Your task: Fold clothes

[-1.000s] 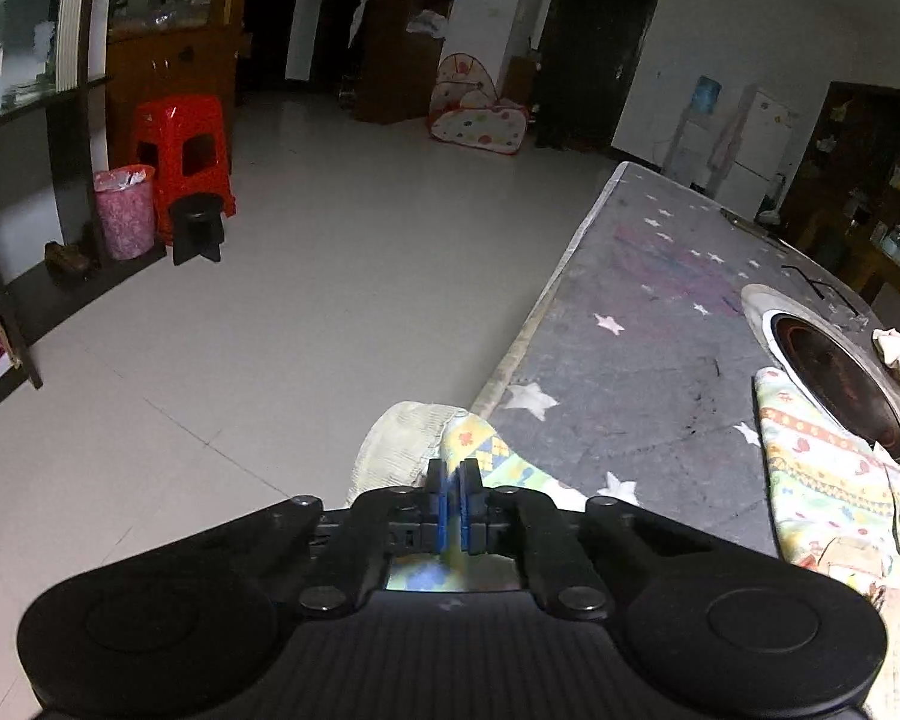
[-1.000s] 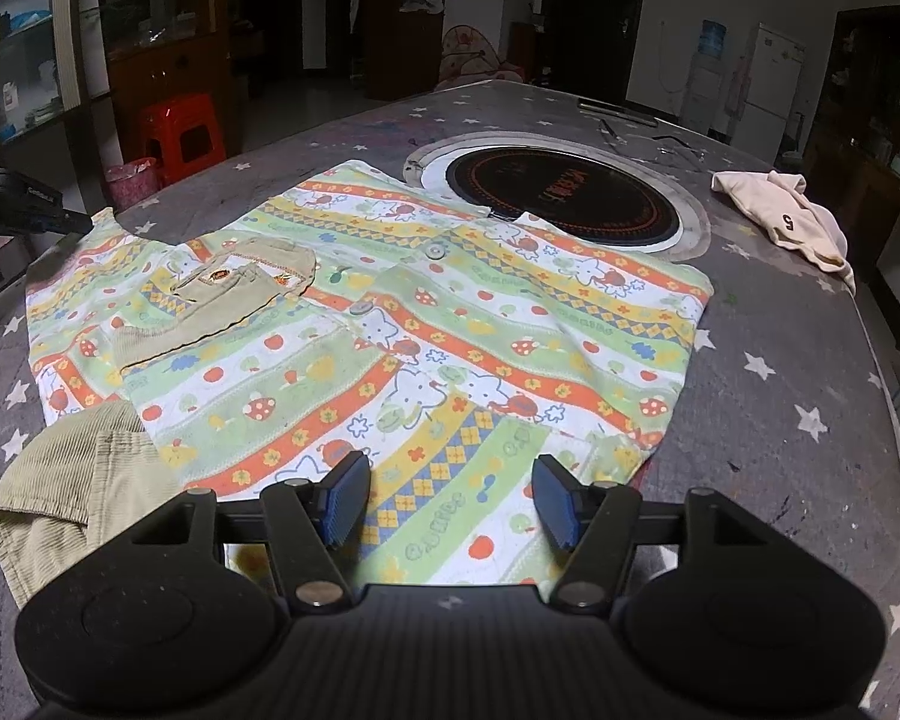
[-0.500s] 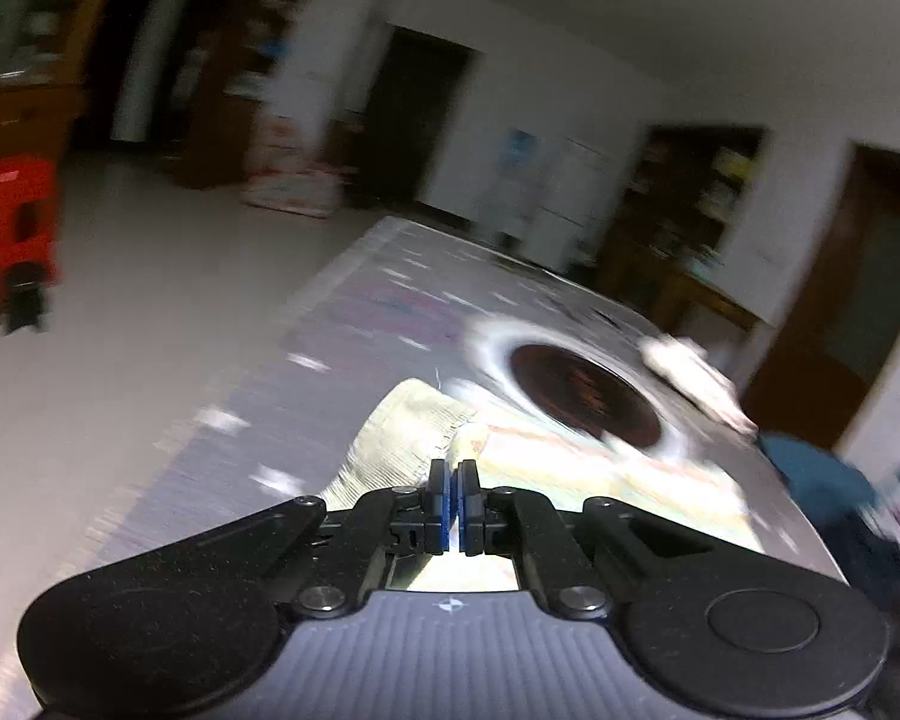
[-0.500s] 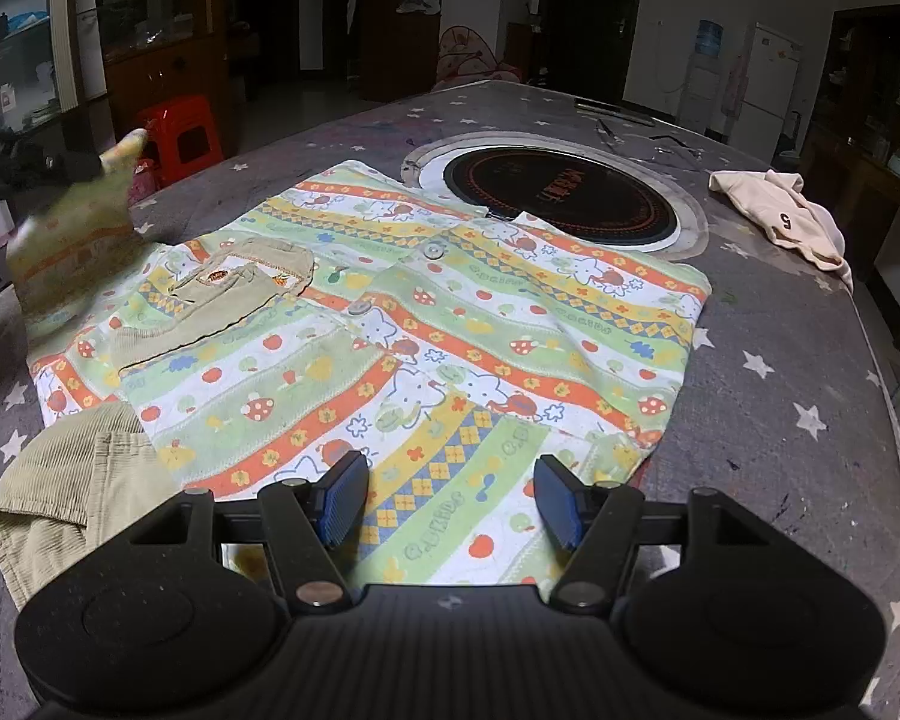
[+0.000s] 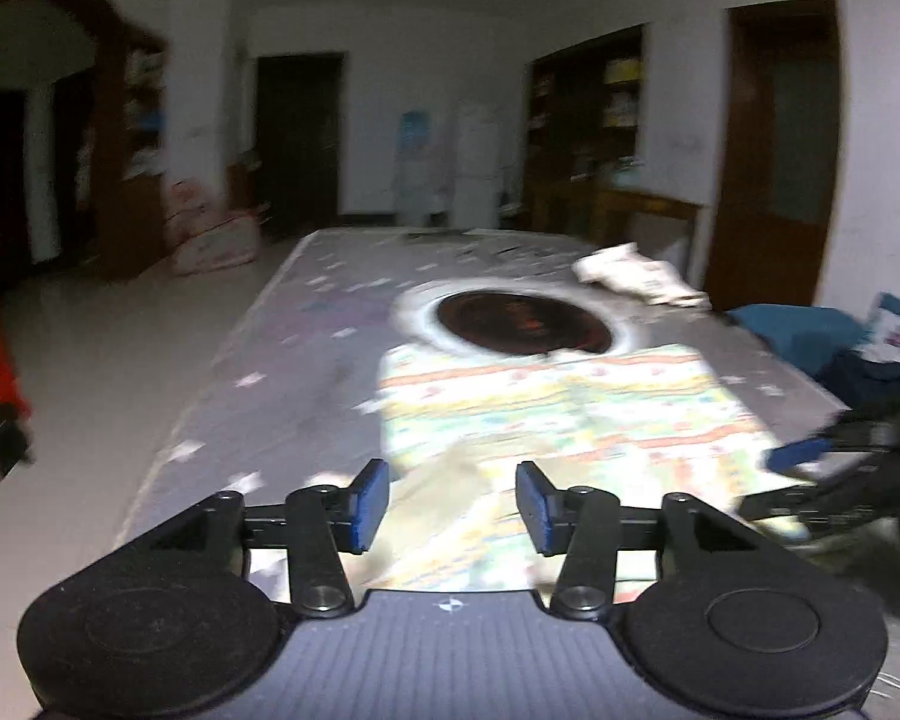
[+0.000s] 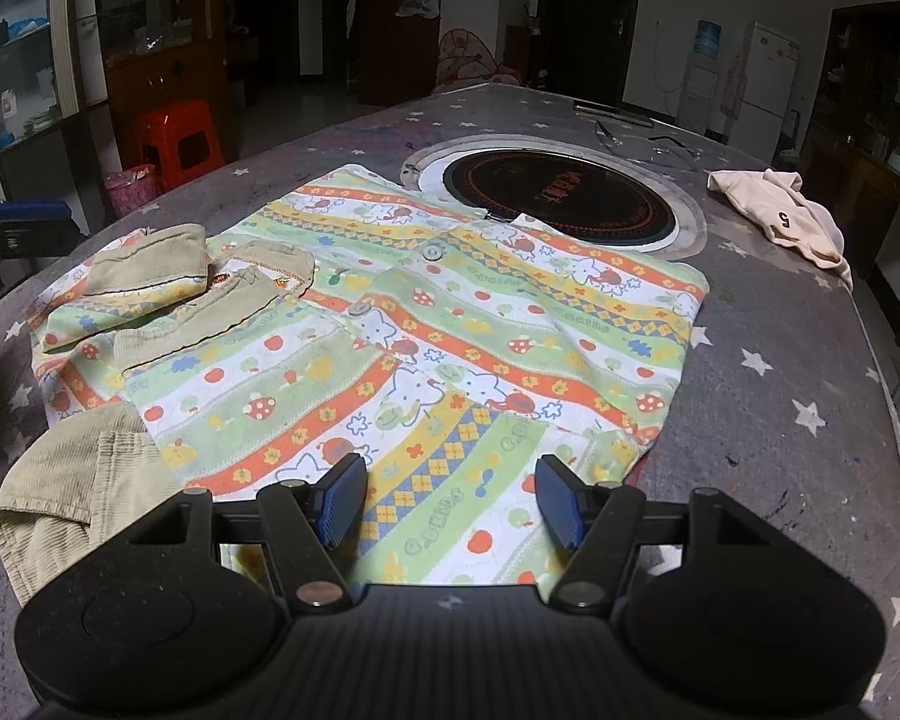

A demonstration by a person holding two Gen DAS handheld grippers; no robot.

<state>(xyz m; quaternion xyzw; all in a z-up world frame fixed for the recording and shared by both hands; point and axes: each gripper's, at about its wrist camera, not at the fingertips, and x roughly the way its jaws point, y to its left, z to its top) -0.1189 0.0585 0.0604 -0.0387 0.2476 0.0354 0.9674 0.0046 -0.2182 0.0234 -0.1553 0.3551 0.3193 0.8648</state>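
A child's patterned shirt point(image 6: 450, 324) with green, orange and yellow stripes lies flat on the grey star-print table point(image 6: 780, 372). Its left sleeve with an olive corduroy cuff point(image 6: 144, 264) lies folded in over the chest. The other olive cuff point(image 6: 72, 480) lies at the near left. My right gripper point(image 6: 450, 498) is open and empty over the shirt's near hem. My left gripper point(image 5: 453, 504) is open and empty above the shirt point(image 5: 558, 414), over the folded sleeve. The left wrist view is blurred. The left gripper's tip shows at the right wrist view's far left point(image 6: 12, 234).
A round black induction plate point(image 6: 558, 195) is set in the table beyond the shirt. A cream garment point(image 6: 786, 219) lies at the far right. A red stool point(image 6: 177, 141) and pink bin point(image 6: 129, 186) stand on the floor left of the table.
My left gripper carried the sleeve inward over the shirt, swung to face along the table, and opened, leaving the sleeve folded on the chest. My right gripper stayed still and open.
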